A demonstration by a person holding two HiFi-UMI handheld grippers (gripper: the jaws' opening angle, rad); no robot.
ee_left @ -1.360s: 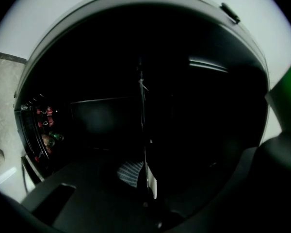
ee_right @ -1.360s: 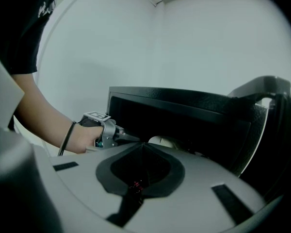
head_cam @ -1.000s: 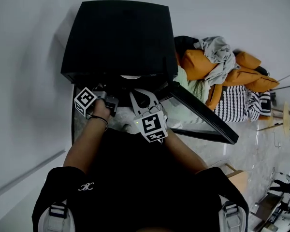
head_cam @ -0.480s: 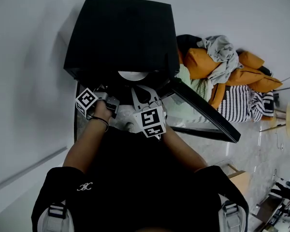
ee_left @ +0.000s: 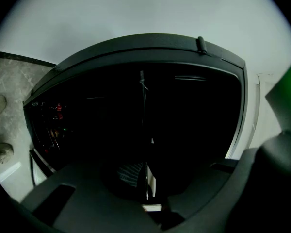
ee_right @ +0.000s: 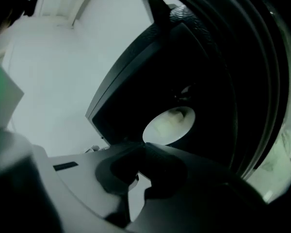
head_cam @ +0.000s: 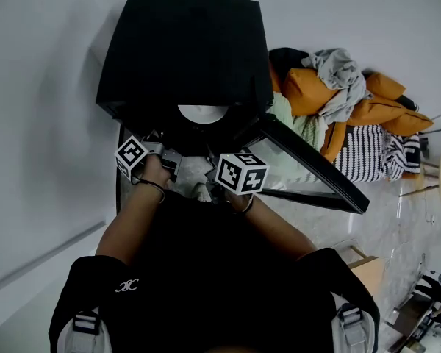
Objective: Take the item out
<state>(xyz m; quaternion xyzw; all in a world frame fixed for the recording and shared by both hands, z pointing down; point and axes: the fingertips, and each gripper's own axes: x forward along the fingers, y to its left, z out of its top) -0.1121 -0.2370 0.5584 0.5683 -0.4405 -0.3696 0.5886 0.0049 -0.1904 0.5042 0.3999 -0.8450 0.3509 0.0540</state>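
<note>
Drawn back and tipped upward since a second ago, the right gripper (ee_right: 145, 147) is held with its jaws together and empty. The white plate (ee_right: 169, 126) is seen straight ahead of it inside the black appliance (head_cam: 184, 50). It is judged nearer to this gripper than to the left gripper (ee_left: 145, 193), whose jaws are likewise closed.

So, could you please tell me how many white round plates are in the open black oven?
1: the white round plate lies at the front of the black oven cavity. The dark interior may hide others.
</note>
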